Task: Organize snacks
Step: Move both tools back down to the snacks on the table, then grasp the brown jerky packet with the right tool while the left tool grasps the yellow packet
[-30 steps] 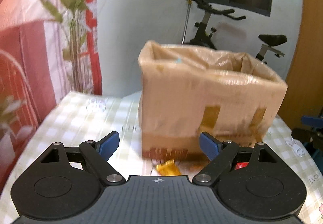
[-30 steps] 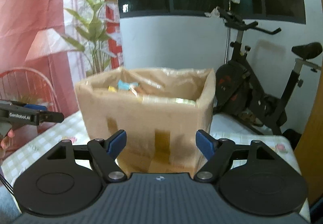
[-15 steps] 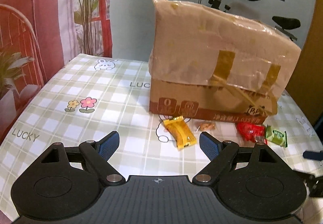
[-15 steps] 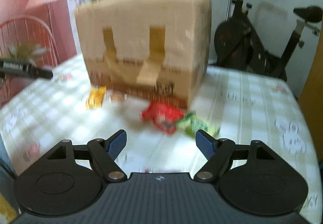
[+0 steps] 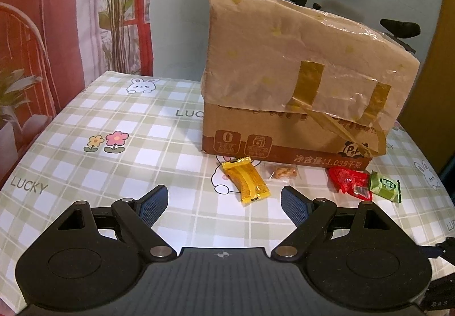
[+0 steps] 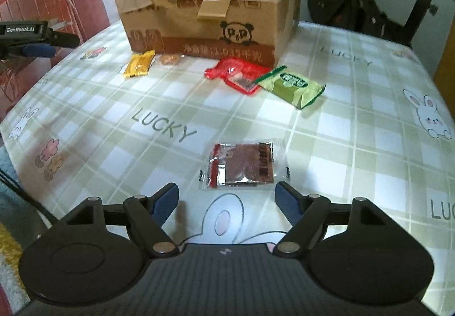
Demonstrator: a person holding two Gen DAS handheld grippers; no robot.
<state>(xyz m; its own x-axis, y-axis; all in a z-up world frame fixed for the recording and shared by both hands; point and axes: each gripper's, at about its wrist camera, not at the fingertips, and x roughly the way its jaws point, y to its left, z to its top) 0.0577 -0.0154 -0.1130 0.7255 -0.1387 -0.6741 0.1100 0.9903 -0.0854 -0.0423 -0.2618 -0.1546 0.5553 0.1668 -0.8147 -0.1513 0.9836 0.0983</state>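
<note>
A taped cardboard box (image 5: 298,94) lined with plastic stands on the checked tablecloth; it also shows in the right wrist view (image 6: 204,0). In front of it lie a yellow snack packet (image 5: 246,180), a small clear packet of biscuit (image 5: 283,172), a red packet (image 5: 348,179) and a green packet (image 5: 385,186). My left gripper (image 5: 224,202) is open and empty, just short of the yellow packet. My right gripper (image 6: 227,200) is open and empty, just behind a dark red square packet (image 6: 243,166). The yellow (image 6: 139,63), red (image 6: 236,72) and green (image 6: 293,85) packets lie farther off.
The table (image 6: 159,128) has a rounded edge, dropping off at left and right. An exercise bike (image 6: 366,2) stands behind the table at the right. A plant and a pink curtain (image 5: 57,31) are at the left. The left gripper shows at the right wrist view's left edge (image 6: 31,39).
Both grippers have come down from box-top height to just above the table, tilting downward. The snacks on the cloth have come into view. Both grippers stay open.
</note>
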